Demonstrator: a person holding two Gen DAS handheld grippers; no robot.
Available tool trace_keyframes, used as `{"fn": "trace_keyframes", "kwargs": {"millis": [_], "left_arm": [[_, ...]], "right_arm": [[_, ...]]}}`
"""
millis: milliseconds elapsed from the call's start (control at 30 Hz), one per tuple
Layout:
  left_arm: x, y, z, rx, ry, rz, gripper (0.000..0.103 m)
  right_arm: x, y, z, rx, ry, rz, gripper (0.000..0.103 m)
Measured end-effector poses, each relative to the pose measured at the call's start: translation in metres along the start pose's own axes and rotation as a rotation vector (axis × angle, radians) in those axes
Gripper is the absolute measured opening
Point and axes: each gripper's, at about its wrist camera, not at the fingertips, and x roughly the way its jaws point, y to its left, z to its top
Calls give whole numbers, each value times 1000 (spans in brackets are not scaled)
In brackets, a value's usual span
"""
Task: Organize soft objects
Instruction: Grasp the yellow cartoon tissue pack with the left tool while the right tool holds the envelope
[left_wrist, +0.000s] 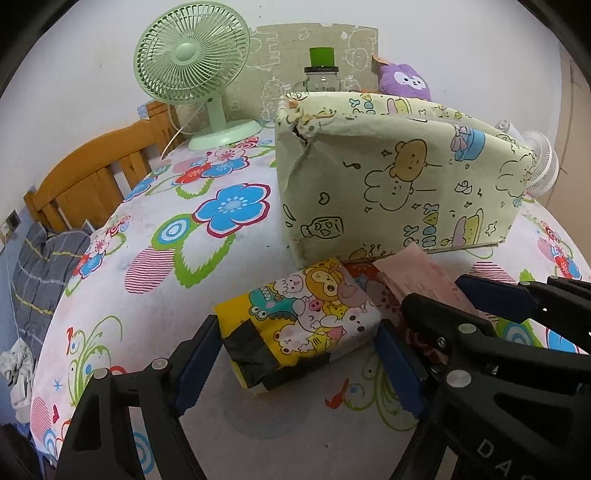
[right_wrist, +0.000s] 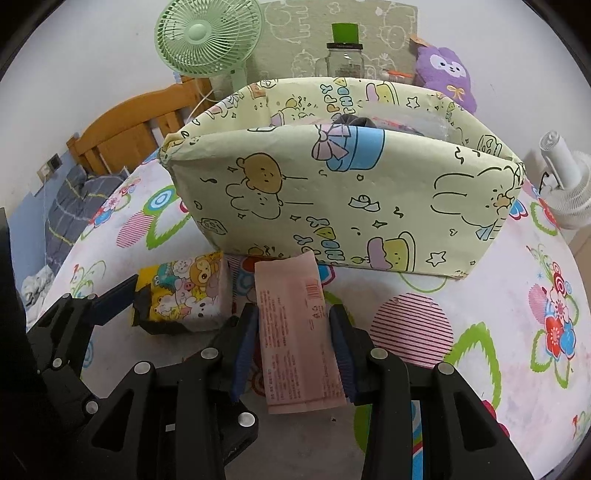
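While both tools sit low over the flower-printed cloth (left_wrist: 147, 266) on the surface, each has a soft pack between its blue-padded fingers. The left gripper (left_wrist: 299, 365) straddles a squat, pillowy tissue pack (left_wrist: 303, 317) wrapped in glossy yellow film with cartoon animals and patched with black tape; the left pad touches its end, though I cannot tell whether the right one presses it. The right gripper (right_wrist: 293, 347) has its fingers against both long edges of a flat, rectangular pink packet (right_wrist: 295, 332), matte and finely printed with a barcode, so it looks gripped.

Just beyond both packs stands the storage box (right_wrist: 332, 206), pale green and paper-covered, printed with bears, rabbits and cakes. Its walls bow softly and one upper corner is creased and torn (left_wrist: 301, 134). Something dark and something in clear plastic lie inside, too hidden to name.

Behind it stand a mint-green fan (left_wrist: 192, 66) with a ribbed cage, a glass jar (right_wrist: 345, 61) with a green cap, and a fuzzy purple plush toy (right_wrist: 445, 70). A white fan (right_wrist: 569, 184) lies at the right edge, and a wooden bed frame (left_wrist: 92, 177) sits to the left.
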Motion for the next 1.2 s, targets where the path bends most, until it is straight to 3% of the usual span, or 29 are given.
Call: {"fn": "trace_keyframes", "kwargs": {"millis": [567,1200], "left_arm": [[-21,-28,-6,13,-11,-39,82],[-62,-59,10,22,-86,-59,81]], "right_arm": [[-18,-31,-14,43,-19,-38,42],[-73,-62,-17,75,-130,-70,42]]}}
